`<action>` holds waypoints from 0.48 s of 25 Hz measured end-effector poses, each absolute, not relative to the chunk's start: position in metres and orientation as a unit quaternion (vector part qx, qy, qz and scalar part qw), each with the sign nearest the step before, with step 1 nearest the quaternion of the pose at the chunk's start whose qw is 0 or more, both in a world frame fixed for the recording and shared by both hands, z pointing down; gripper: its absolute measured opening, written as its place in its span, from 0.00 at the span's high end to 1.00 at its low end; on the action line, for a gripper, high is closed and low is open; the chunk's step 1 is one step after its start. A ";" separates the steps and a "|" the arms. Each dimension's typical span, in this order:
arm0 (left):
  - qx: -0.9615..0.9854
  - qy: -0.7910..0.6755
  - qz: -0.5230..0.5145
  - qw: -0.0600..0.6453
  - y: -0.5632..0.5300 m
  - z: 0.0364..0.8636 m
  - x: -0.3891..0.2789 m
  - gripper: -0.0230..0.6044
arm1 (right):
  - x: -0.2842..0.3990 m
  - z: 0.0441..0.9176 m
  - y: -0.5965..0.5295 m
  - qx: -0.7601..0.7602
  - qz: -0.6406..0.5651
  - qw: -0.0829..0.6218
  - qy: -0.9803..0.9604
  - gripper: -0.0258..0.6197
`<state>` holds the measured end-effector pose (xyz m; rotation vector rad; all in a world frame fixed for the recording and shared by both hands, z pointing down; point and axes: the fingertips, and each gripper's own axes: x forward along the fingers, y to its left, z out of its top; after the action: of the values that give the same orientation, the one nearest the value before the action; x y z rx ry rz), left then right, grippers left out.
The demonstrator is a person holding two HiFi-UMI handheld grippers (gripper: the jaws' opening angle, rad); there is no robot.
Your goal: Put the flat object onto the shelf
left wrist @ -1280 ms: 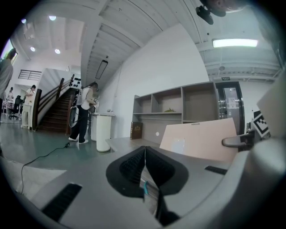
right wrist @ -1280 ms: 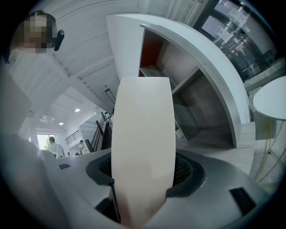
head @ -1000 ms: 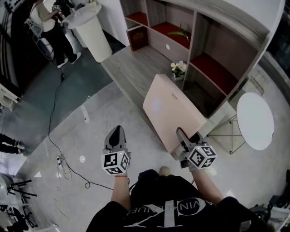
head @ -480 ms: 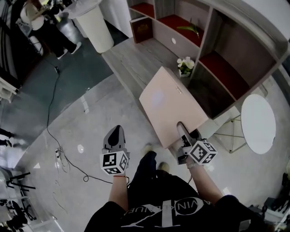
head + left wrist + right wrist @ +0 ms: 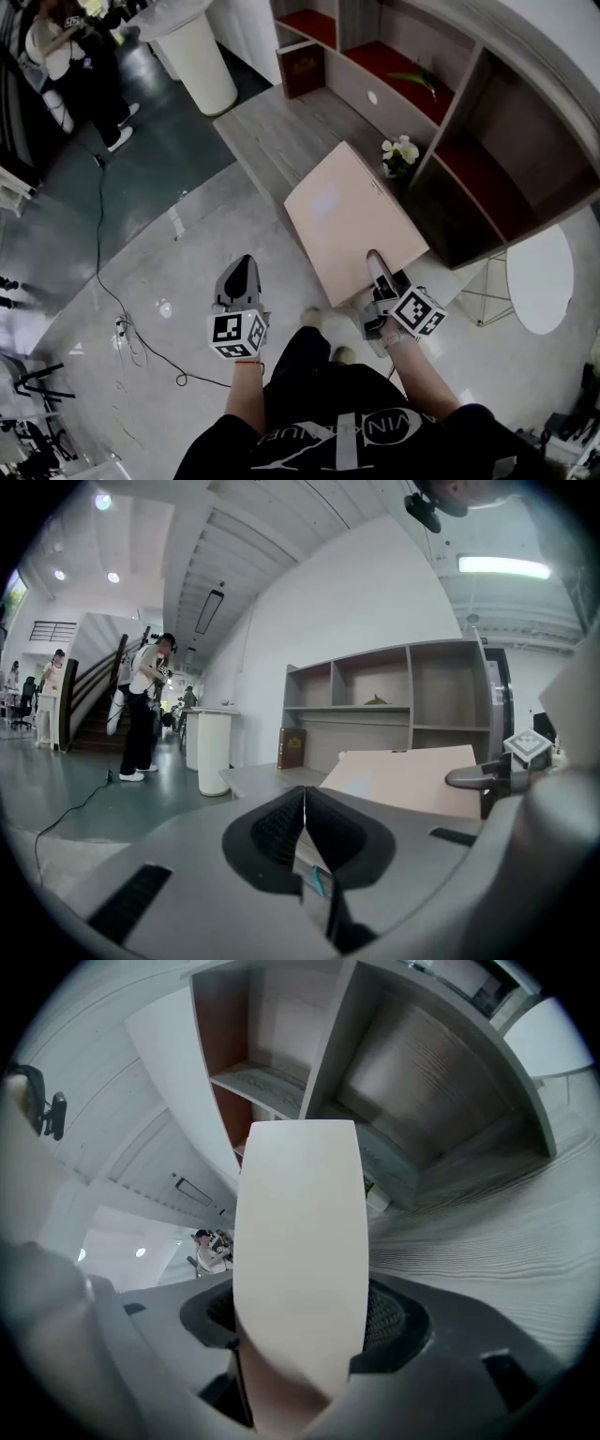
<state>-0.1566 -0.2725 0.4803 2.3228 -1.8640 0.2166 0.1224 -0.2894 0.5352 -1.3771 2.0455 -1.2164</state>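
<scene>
Flat object [image 5: 352, 220] was clamped by its near edge in the right gripper [image 5: 377, 267], held off the floor near the shelf [image 5: 455, 112] — not placed yet. Left gripper [image 5: 241, 274] was closed, empty.

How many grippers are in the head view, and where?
2. The left gripper is over the floor, jaws together and empty; the right gripper clamps the near edge of the flat board. None hidden.

The right claw [image 5: 302, 1330] clamps a pale flat board [image 5: 300, 1222], its pads pressed to both faces. The board runs from six o'clock toward twelve. The shelf [image 5: 422, 1063], its compartments open, fills twelve to three o'clock.
</scene>
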 end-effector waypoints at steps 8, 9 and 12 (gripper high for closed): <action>0.765 -0.634 0.074 0.081 -0.295 0.481 -0.187 0.95 | 0.106 0.553 -0.334 -0.492 -0.506 0.243 0.666 0.50; 0.764 -0.636 0.074 0.081 -0.296 0.481 -0.191 0.95 | 0.105 0.554 -0.339 -0.492 -0.513 0.248 0.658 0.50; 0.759 -0.641 0.074 0.082 -0.300 0.482 -0.201 0.95 | 0.102 0.559 -0.353 -0.494 -0.530 0.259 0.639 0.50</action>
<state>-0.2009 -0.2996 0.4823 2.2691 -1.9153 0.2220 0.1023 -0.3526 0.5591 -1.3397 1.7304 -1.4348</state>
